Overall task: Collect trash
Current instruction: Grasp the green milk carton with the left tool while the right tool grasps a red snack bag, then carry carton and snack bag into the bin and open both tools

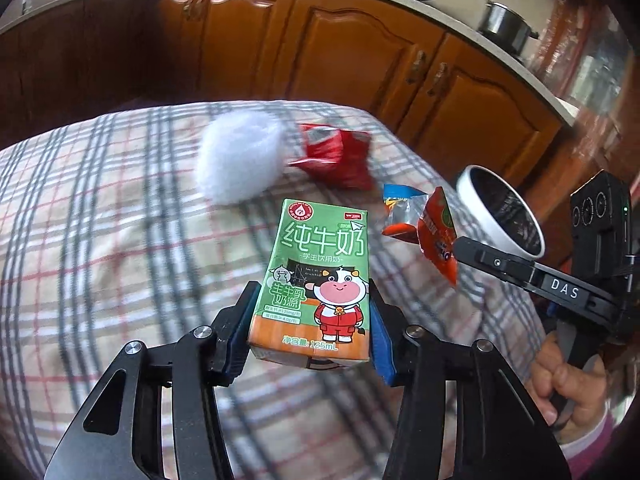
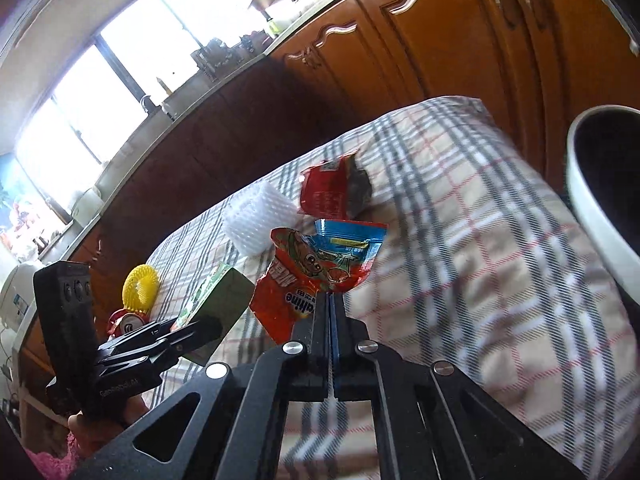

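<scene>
White-rimmed and dark inside, a round bin [image 1: 502, 216] stands just off the right edge of the tabletop; its contents cannot be made out.

On the plaid cloth [image 1: 100, 240] covering the tabletop, trash lies scattered. A white foam net [image 1: 240, 160] sits toward the far edge, touching a crumpled red wrapper [image 1: 336, 156]. A blue wrapper [image 2: 352, 242] lies nearer the right edge. At the left edge, in the right wrist view, a yellow foam net [image 2: 140, 286] rests beside a red can [image 2: 124, 322].

The left gripper [image 1: 310, 320] pinches a green milk carton [image 1: 316, 276] between its blue pads, holding it upright and clear of the cloth. The right gripper [image 2: 330, 300] has its fingers pressed flat together on the lower edge of an orange snack wrapper [image 2: 308, 280], which hangs lifted above the cloth, close to the bin. A hand [image 1: 568, 380] grips the right tool's handle.

Beyond the tabletop runs a row of brown wooden cabinets [image 1: 360, 48] under a pale counter, with a steel pot [image 1: 504, 22] on it. Bright windows [image 2: 100, 92] stand above the counter.
</scene>
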Demonstrator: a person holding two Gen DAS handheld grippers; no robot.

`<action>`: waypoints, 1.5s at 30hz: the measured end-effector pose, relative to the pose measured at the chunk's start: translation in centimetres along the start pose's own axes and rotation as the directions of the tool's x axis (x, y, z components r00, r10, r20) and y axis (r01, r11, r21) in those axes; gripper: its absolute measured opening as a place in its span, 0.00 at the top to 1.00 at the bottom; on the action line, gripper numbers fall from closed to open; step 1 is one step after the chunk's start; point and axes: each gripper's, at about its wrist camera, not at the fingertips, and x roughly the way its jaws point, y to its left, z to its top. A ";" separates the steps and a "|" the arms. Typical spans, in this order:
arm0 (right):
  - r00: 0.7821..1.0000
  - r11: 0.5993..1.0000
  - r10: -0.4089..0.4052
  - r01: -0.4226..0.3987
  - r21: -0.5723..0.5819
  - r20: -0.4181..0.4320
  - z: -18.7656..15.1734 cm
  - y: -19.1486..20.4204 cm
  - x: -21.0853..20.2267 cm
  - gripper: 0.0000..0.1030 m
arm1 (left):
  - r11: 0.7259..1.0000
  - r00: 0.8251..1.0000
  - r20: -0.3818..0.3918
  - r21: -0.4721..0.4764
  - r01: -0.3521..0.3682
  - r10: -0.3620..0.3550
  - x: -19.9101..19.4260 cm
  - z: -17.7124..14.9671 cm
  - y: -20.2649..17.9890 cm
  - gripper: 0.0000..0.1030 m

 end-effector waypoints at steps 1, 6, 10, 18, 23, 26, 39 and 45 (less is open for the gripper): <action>1.000 1.000 -0.008 0.008 0.009 0.010 -0.1 -0.5 -0.7 1.00 | 1.000 1.000 -0.002 0.008 0.009 -0.009 0.2 0.1 -0.5 0.53; 0.997 0.998 -0.053 0.051 0.043 0.057 -0.2 -2.8 -3.9 1.00 | 0.997 0.999 -0.010 0.064 0.052 -0.051 1.2 0.5 -4.0 0.53; 0.991 0.993 -0.096 0.088 0.076 0.098 -0.2 -5.0 -6.7 1.00 | 0.991 0.996 -0.022 0.103 0.086 -0.084 2.1 0.9 -6.7 0.53; 0.973 0.979 -0.172 0.151 0.137 0.156 -0.4 -9.1 -11.2 1.00 | 0.977 0.990 -0.033 0.161 0.140 -0.136 3.3 1.7 -11.2 0.53; 0.961 0.970 -0.209 0.179 0.167 0.181 -0.5 -11.1 -13.0 1.00 | 0.968 0.987 -0.038 0.194 0.162 -0.158 4.2 2.5 -13.8 0.53; 0.955 0.964 -0.226 0.192 0.183 0.191 -0.6 -11.9 -13.6 1.00 | 0.961 0.985 -0.039 0.215 0.172 -0.168 4.5 2.8 -15.2 0.53; 0.937 0.946 -0.279 0.229 0.230 0.212 0.0 -15.1 -15.3 1.00 | 0.943 0.979 -0.065 0.263 0.203 -0.193 7.0 4.7 -19.6 0.53; 0.929 0.939 -0.298 0.243 0.243 0.222 0.6 -16.2 -15.8 1.00 | 0.936 0.980 -0.066 0.290 0.199 -0.188 8.0 5.8 -21.3 0.53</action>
